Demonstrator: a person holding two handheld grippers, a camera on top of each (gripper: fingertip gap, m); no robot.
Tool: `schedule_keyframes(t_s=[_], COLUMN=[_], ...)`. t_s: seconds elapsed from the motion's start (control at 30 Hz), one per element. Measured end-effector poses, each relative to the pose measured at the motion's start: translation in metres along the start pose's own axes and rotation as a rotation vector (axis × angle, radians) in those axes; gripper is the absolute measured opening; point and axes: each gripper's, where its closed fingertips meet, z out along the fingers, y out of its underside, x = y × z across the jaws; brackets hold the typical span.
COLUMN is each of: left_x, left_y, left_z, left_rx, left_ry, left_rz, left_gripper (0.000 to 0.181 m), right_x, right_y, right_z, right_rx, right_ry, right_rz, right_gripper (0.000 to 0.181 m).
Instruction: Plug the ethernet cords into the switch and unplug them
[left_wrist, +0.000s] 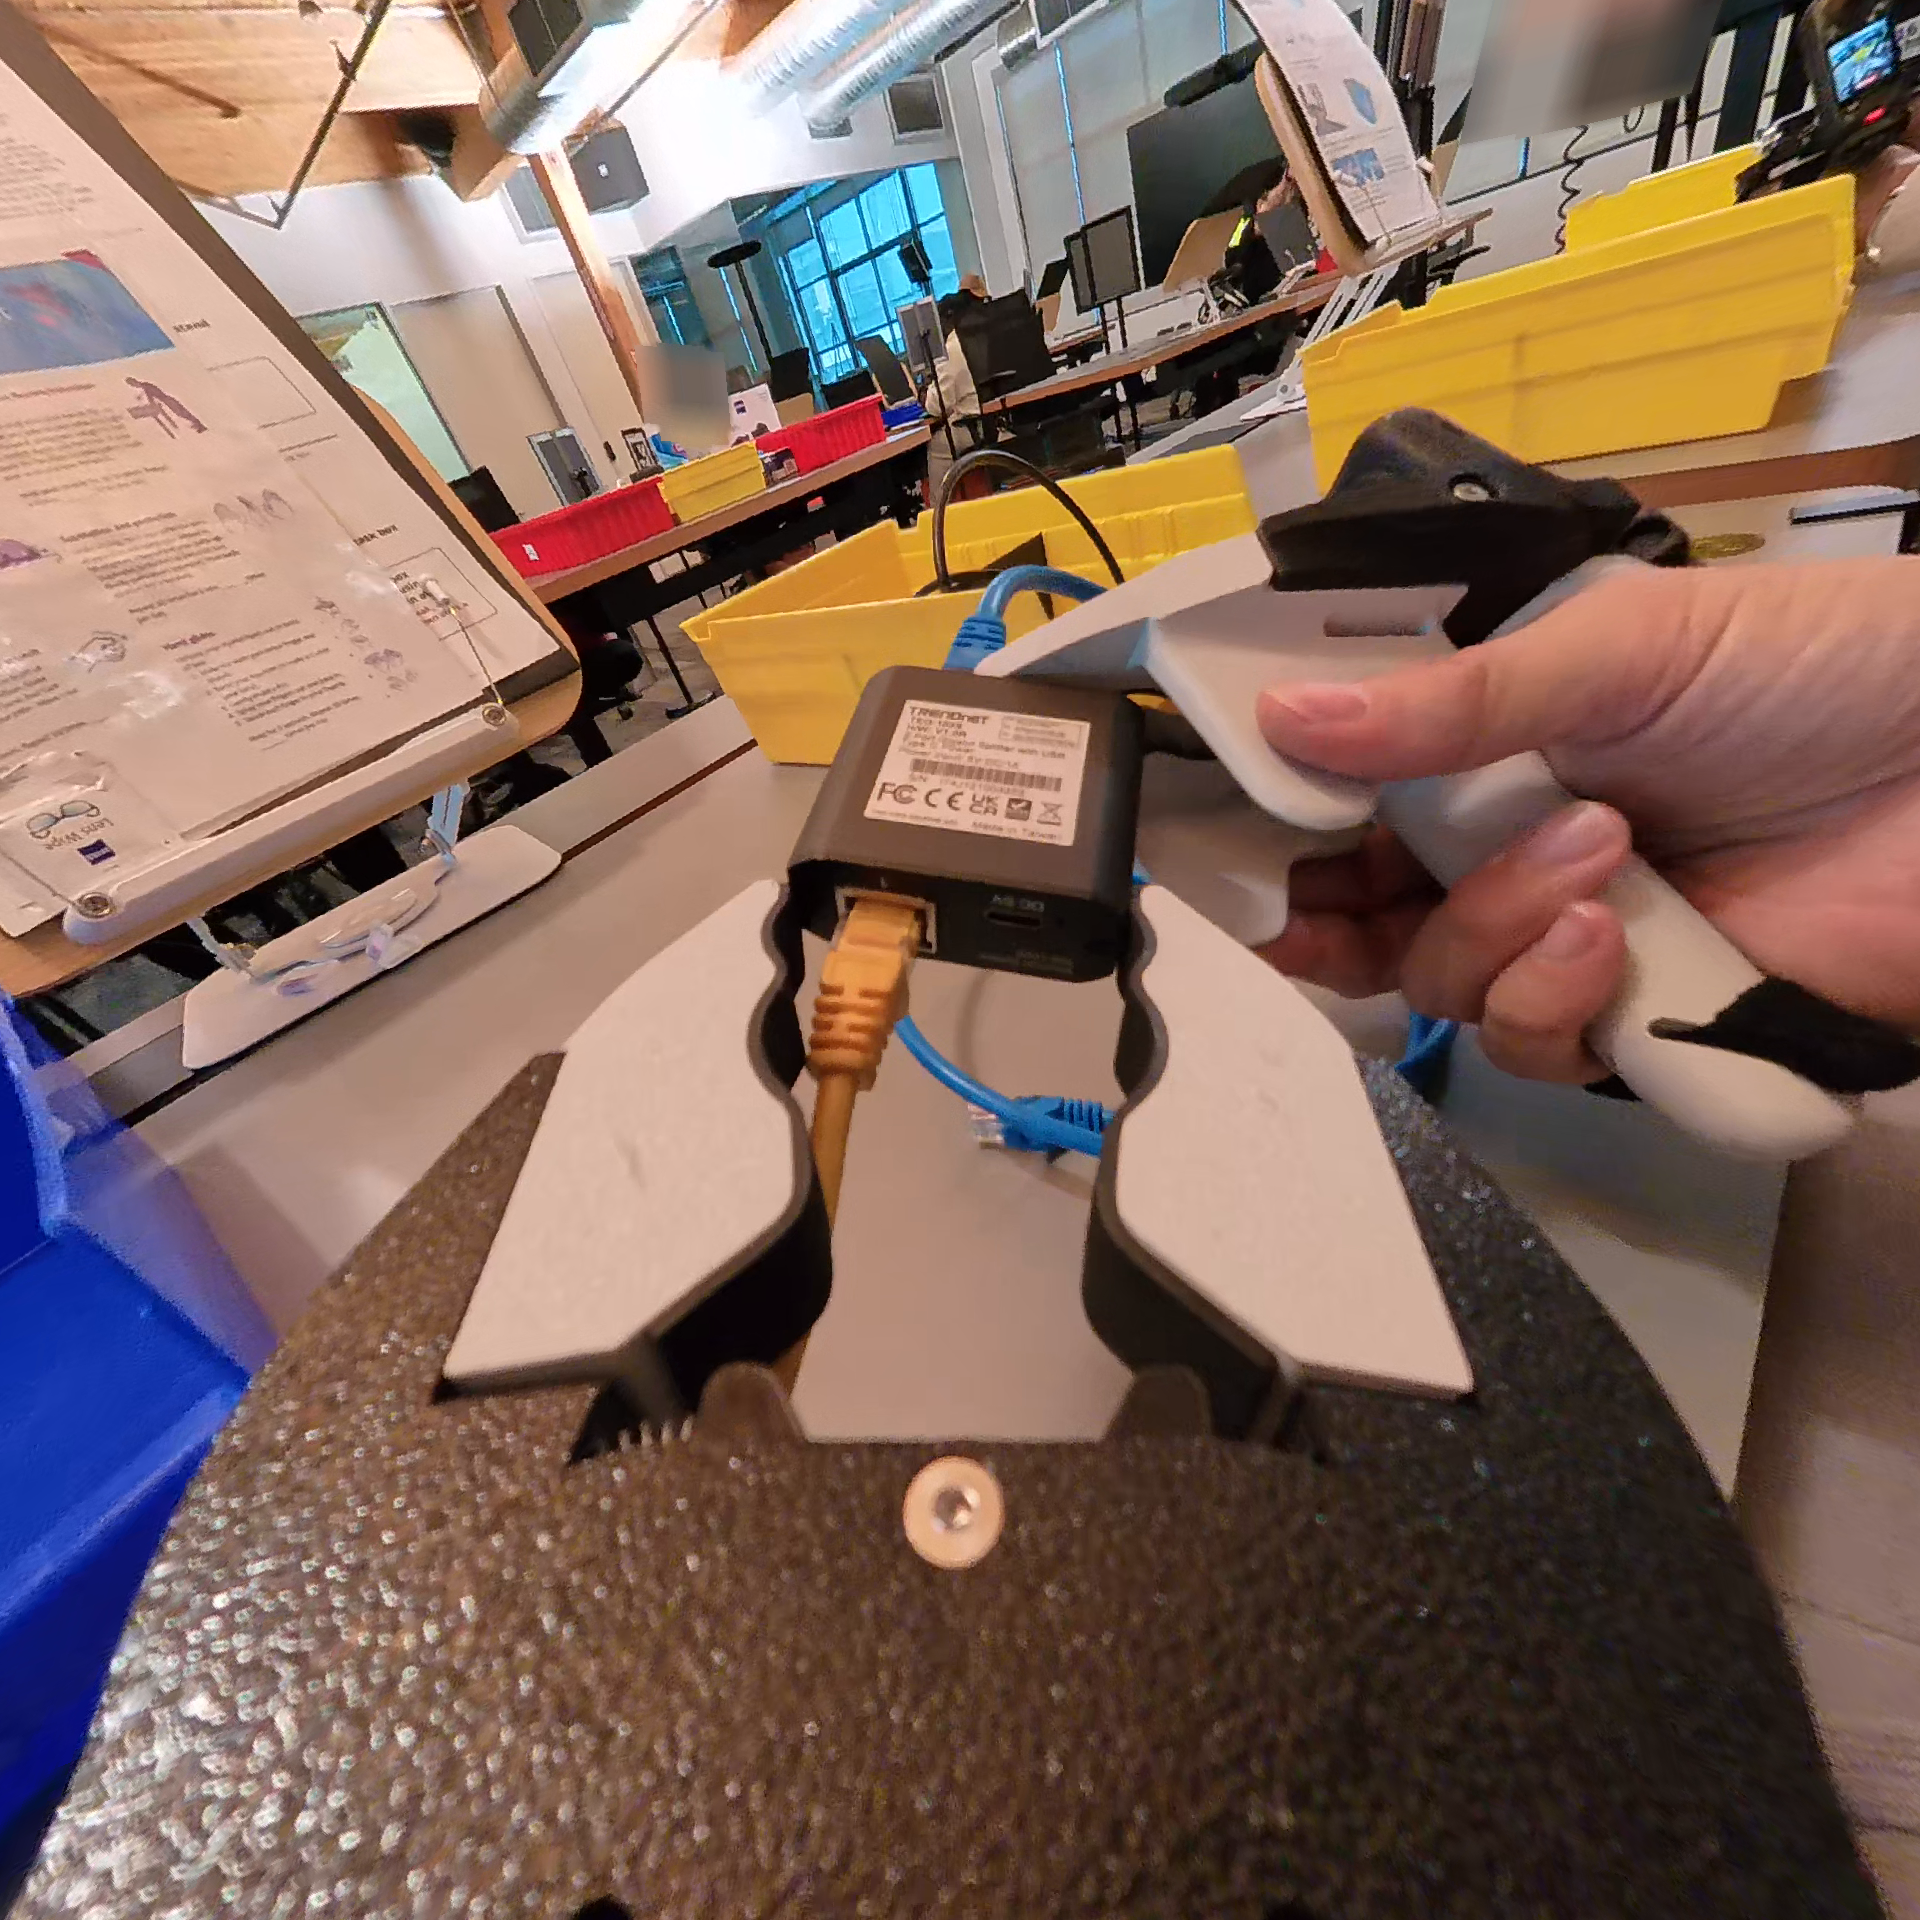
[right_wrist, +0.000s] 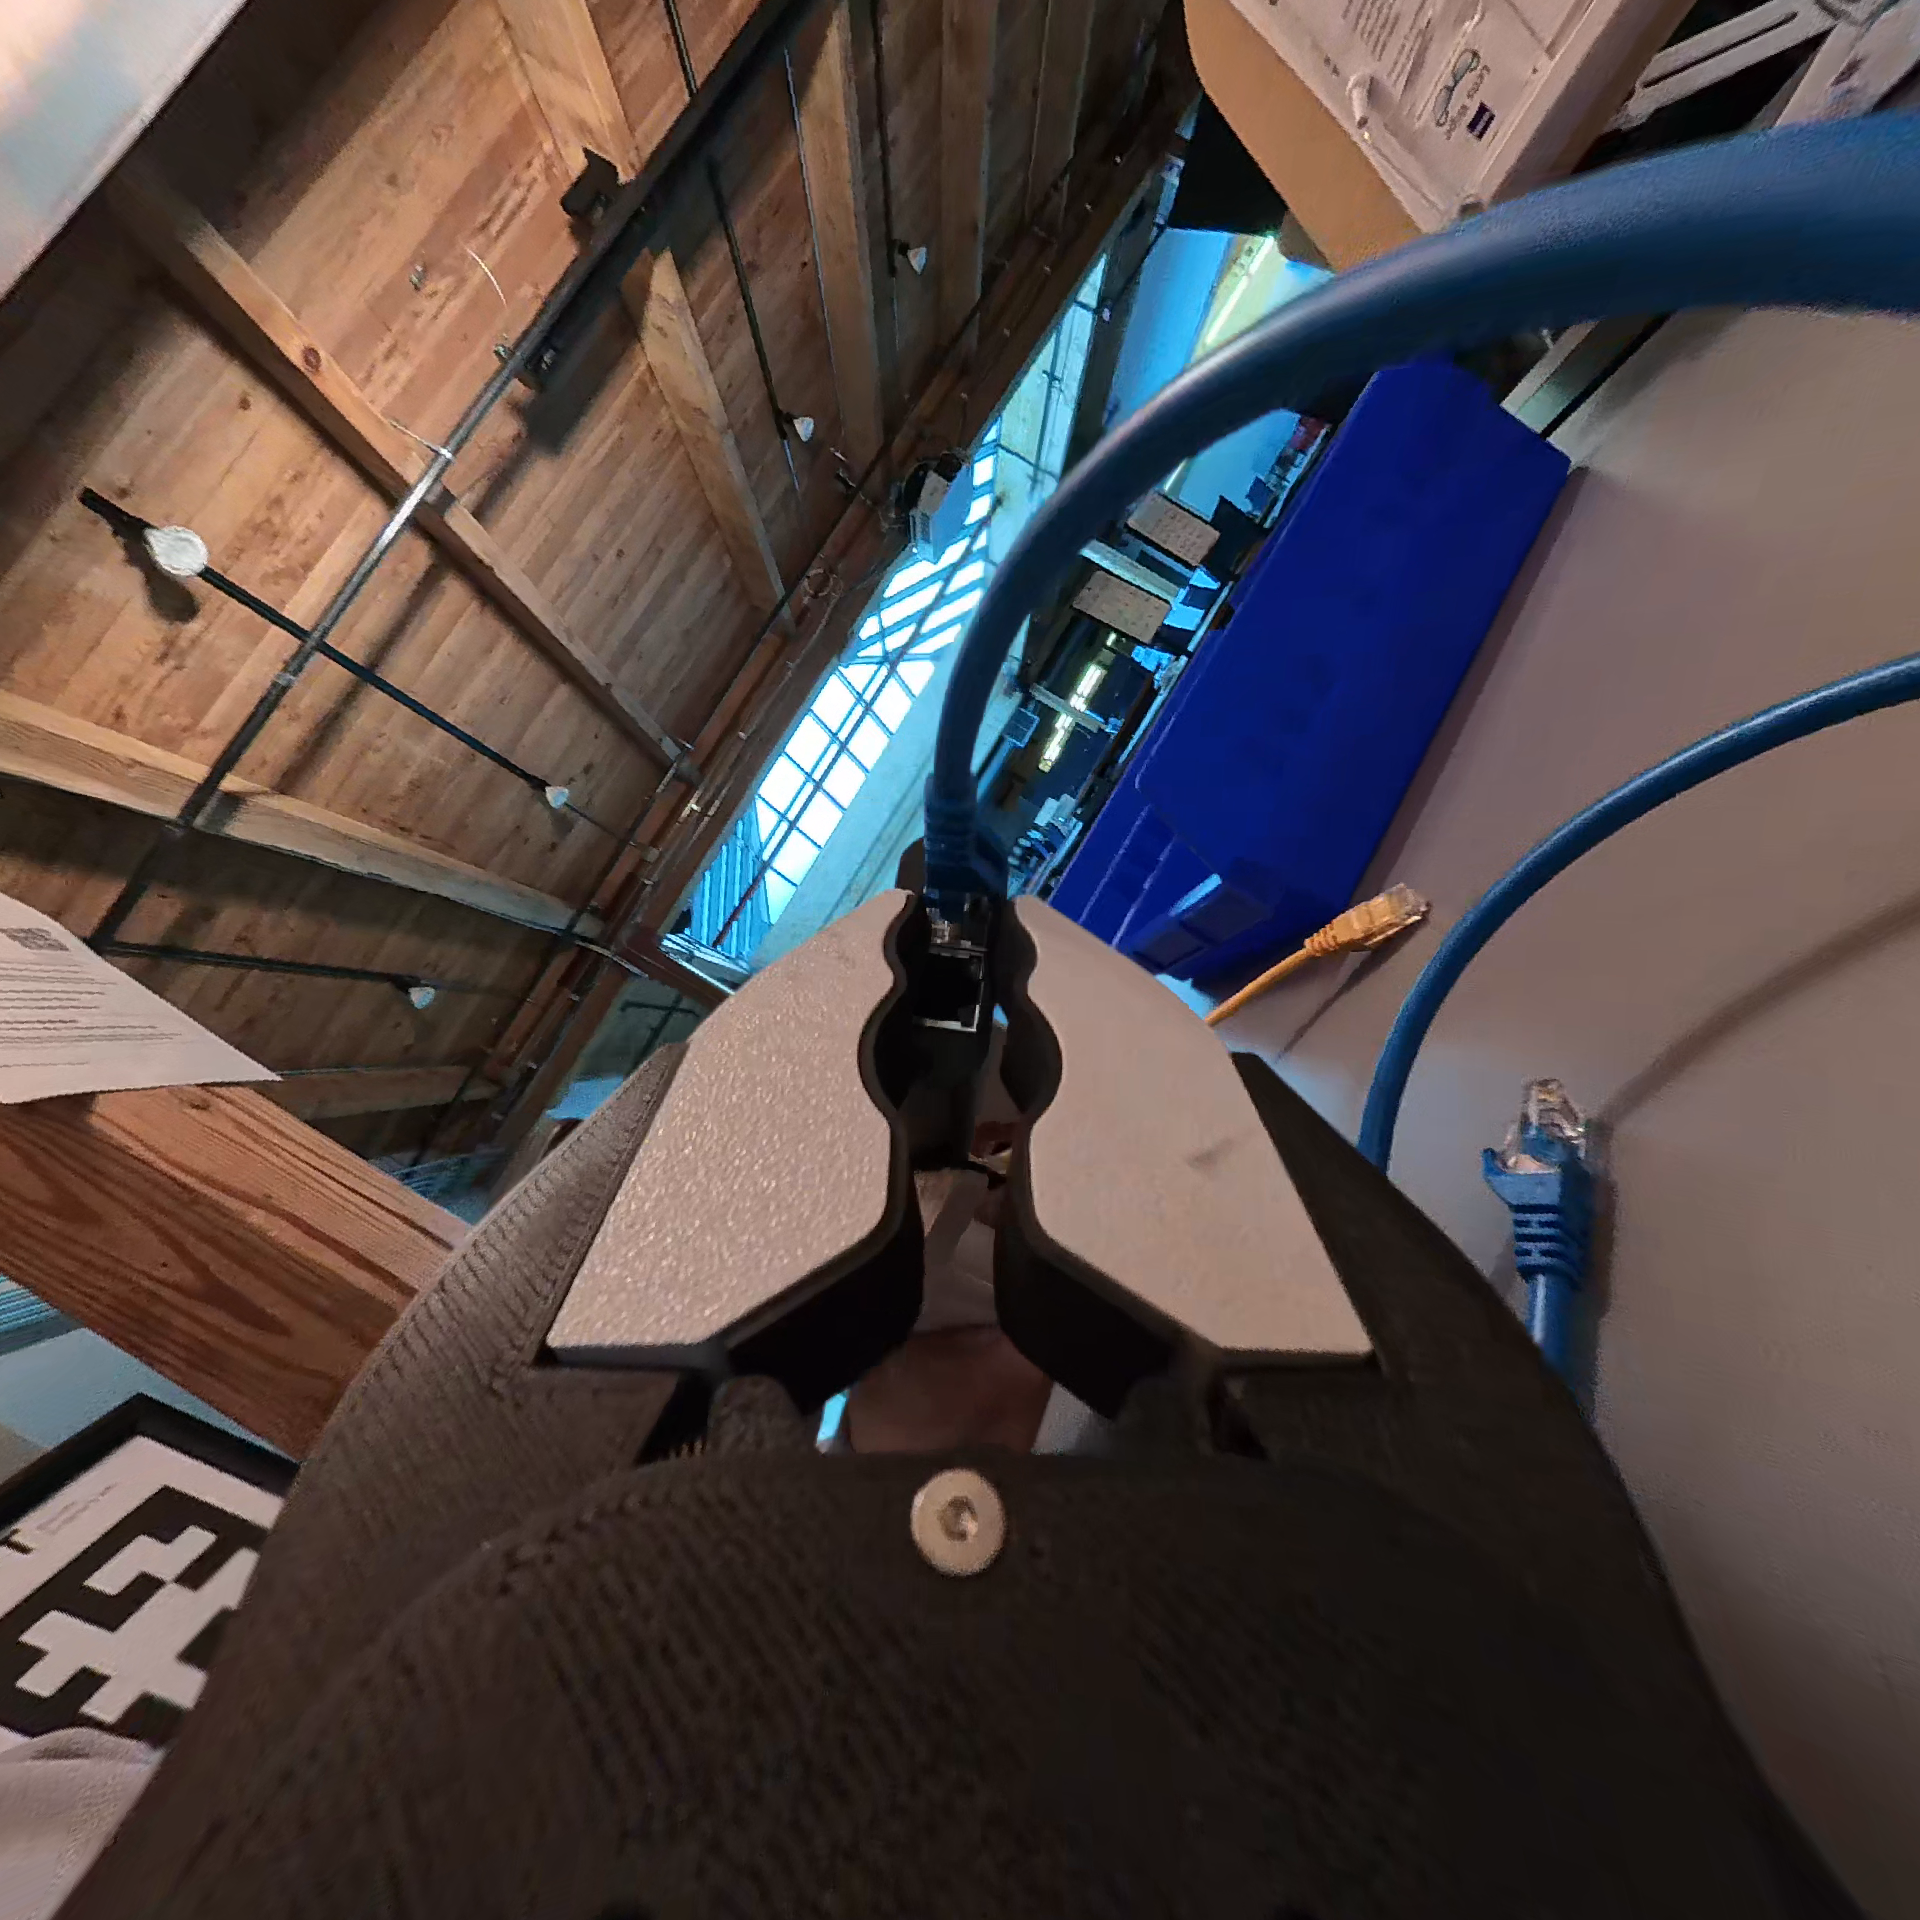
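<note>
The switch (left_wrist: 977, 821), a small black box, was held clear of the grey table (left_wrist: 665, 831), label side up. Its near port face looked back along the left gripper (left_wrist: 956, 914). That gripper's fingers stood wide, one pressed on each side of the housing, so it carried the box. A yellow cord (left_wrist: 868, 977) sat plugged in the left port of that face and ran straight back between the fingers. Below it, a loose blue connector (left_wrist: 1039, 1124) lay on the table.

To the right, a hand (left_wrist: 1662, 790) brought the right gripper (right_wrist: 961, 920) in across the far end of the box. In its own view the fingers were drawn nearly together about the blue plug (right_wrist: 951, 883) where it entered the far face. Whether the pads bore on the plug alone or also on the housing could not be told.

The blue plug's long axis ran away from the box on the side opposite the left gripper. The right gripper was thus the nearer one. A pull would probably need to follow that axis while the left braced the box.
</note>
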Motion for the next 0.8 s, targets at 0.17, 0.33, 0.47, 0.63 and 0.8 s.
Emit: schedule_keyframes(t_s=[0.17,0.33,0.47,0.63,0.8], left_x=[0.001,-0.001,-0.005,-0.007,-0.007], left_y=[0.003,-0.001,-0.01,-0.013,-0.012], left_z=[0.004,0.003,-0.004,-0.006,-0.005], left_rx=[-0.021,0.0,0.061,0.09,0.083], left_ry=[-0.055,-0.116,-0.13,-0.108,-0.108], left_rz=[0.057,0.135,0.176,0.085,0.085], left_gripper=[0.058,0.058,0.058,0.058,0.058], right_x=[0.005,0.0,-0.011,-0.016,-0.016], right_y=[-0.001,-0.002,-0.001,-0.002,-0.002], right_z=[-0.002,0.0,0.004,0.008,0.008], right_rx=[-0.005,-0.008,-0.029,-0.001,0.037], right_ry=[0.037,-0.006,-0.145,-0.143,-0.142], right_rz=[-0.098,-0.148,-0.013,-0.038,-0.01], right_gripper=[0.008,0.008,0.007,0.007,0.008])
